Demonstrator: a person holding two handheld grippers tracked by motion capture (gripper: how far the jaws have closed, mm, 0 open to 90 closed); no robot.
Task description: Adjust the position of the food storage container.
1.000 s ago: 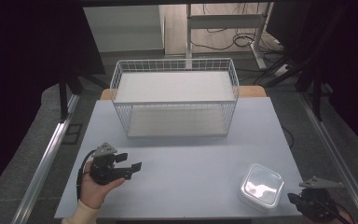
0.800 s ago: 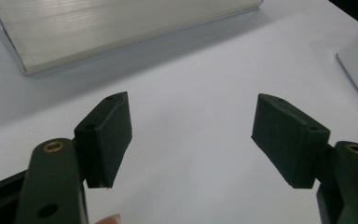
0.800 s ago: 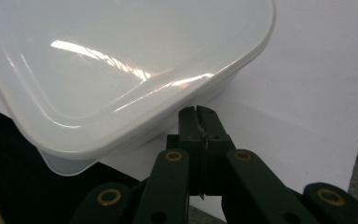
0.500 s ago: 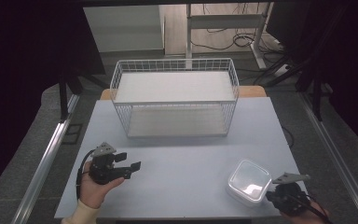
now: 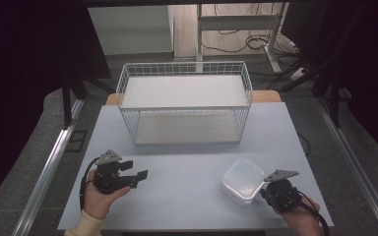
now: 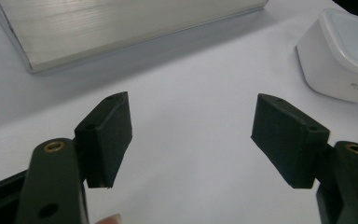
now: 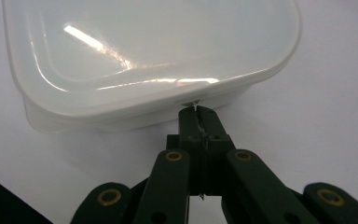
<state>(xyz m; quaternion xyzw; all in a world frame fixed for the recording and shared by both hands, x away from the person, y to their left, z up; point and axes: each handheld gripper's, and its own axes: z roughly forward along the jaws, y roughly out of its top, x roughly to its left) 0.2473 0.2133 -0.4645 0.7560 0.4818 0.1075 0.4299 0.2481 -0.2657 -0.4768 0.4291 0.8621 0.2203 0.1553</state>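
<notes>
A translucent white plastic container (image 5: 243,180) with a lid sits on the white table at the front right. My right gripper (image 5: 263,193) is just behind its near corner, held in a hand. In the right gripper view, the right gripper (image 7: 196,114) is shut, its tips meeting at the lid's edge of the container (image 7: 149,51), where a thin clear tab looks pinched between them. At the front left, a hand holds my left gripper (image 5: 137,171) open and pointing right. The left gripper (image 6: 191,135) has bare table between its pads, and the container (image 6: 345,51) lies far off to the upper right.
A white wire basket (image 5: 184,66) with a pale board floor stands at the back middle of the table (image 5: 187,162). Its board edge (image 6: 121,28) shows in the left gripper view. Dark floor, rails and cables surround the table.
My right gripper has moved left and a little away from the table's front edge, and the container has shifted left with it. The left gripper has kept still.
</notes>
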